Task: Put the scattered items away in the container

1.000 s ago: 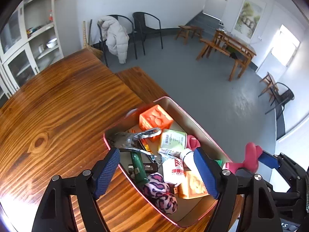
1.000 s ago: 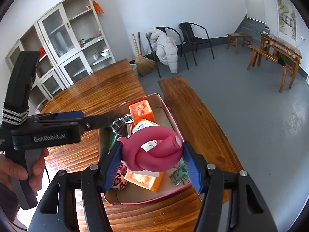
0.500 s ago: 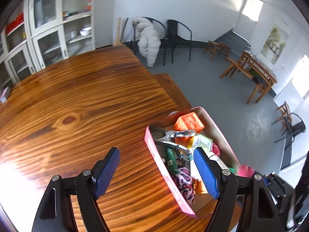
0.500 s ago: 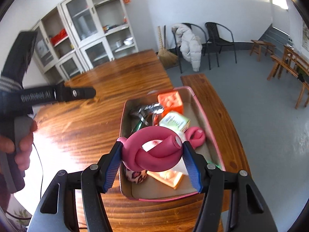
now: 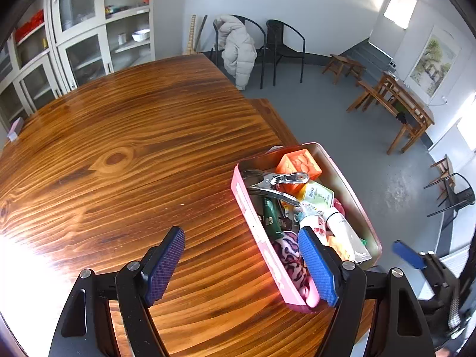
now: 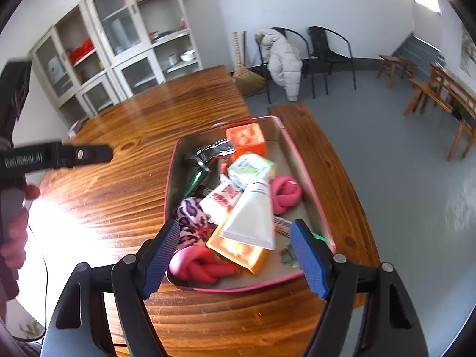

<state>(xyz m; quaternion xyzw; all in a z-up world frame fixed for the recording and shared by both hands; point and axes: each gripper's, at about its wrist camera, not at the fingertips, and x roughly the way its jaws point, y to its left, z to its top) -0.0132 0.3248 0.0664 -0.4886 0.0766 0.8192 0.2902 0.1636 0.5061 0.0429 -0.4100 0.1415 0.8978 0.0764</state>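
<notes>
The task looks close to finished: the pink-rimmed container (image 6: 300, 160) sits near the table's edge with everything visible already inside it, and the wooden table (image 5: 134, 154) around it shows no loose items apart from a small pale object at its far corner, too small to identify. Inside lie an orange block (image 6: 246, 142), a metal clamp (image 6: 212, 150), a green-handled tool (image 6: 195, 178), a green-and-white box (image 6: 253, 168), a white tube (image 6: 250, 217), a leopard-print pouch (image 6: 192, 220), a coiled pink band (image 6: 285, 193) and, at the near end, a knotted pink foam twist (image 6: 197, 266) resting on the container floor beside an orange packet (image 6: 241, 251). The right gripper (image 6: 235, 257) hangs just above that near end, tilted steeply down, and its jaws are opening; the foam twist lies below and between them, with the pads clear of it, so it appears released. The left gripper (image 5: 242, 264) angles down over the bare table beside the container's long wall, its fingers spread wide and empty, one pad overlapping the rim in view. A hand (image 6: 13, 232) grips the left tool's handle at the frame's edge. What remains, judging by this, is at most a check for stragglers.
</notes>
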